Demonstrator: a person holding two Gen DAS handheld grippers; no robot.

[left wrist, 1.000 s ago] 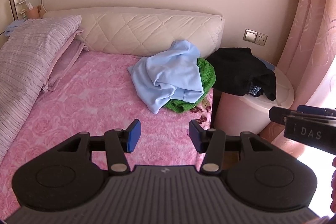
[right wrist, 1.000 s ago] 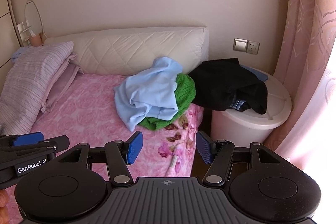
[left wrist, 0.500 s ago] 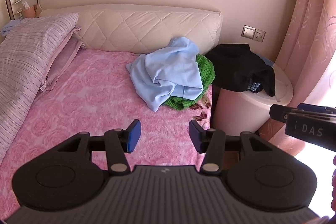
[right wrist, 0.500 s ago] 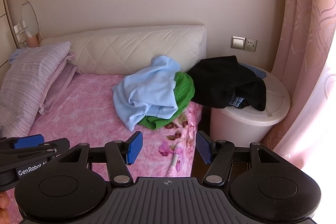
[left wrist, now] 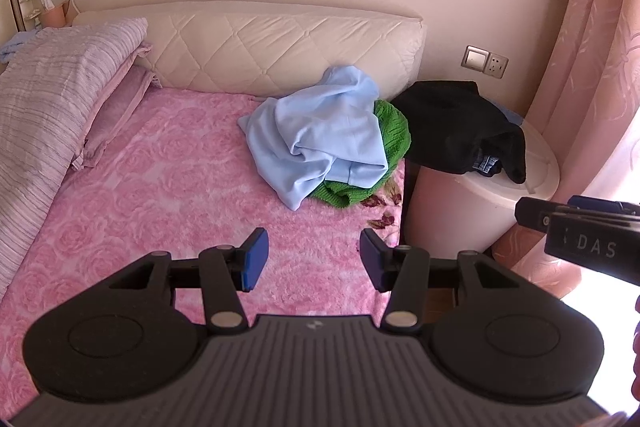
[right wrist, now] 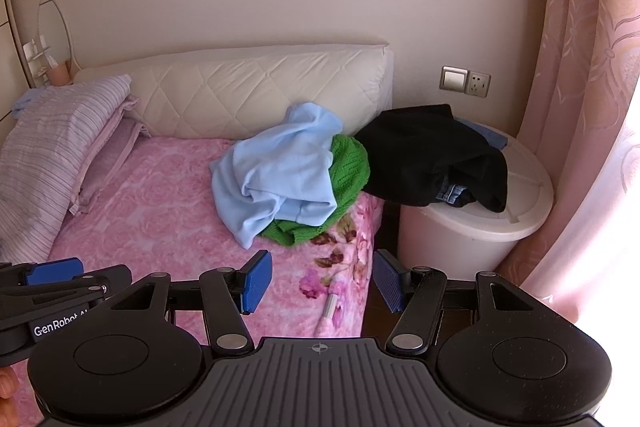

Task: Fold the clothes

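Note:
A crumpled light blue garment (left wrist: 320, 131) (right wrist: 280, 171) lies on a green knitted garment (left wrist: 392, 131) (right wrist: 350, 167) at the far right of the pink bed (left wrist: 180, 187) (right wrist: 160, 211). A black garment (left wrist: 456, 127) (right wrist: 424, 155) is draped over a white round bin (left wrist: 480, 219) (right wrist: 472, 235) beside the bed. My left gripper (left wrist: 314, 257) is open and empty, well short of the pile. My right gripper (right wrist: 322, 281) is open and empty over the bed's right edge. Each gripper shows at the edge of the other's view.
A quilted cream headboard (left wrist: 280, 47) stands behind the pile. Striped purple bedding (left wrist: 44, 107) and pillows lie at the left. A pink curtain (left wrist: 592, 67) hangs at the right. A wall switch and socket (right wrist: 466, 81) sit above the bin.
Both views have drawn back and tilted a little; the clothes pile sits slightly lower and farther in frame. Both grippers stay open and empty. The clothes have not moved.

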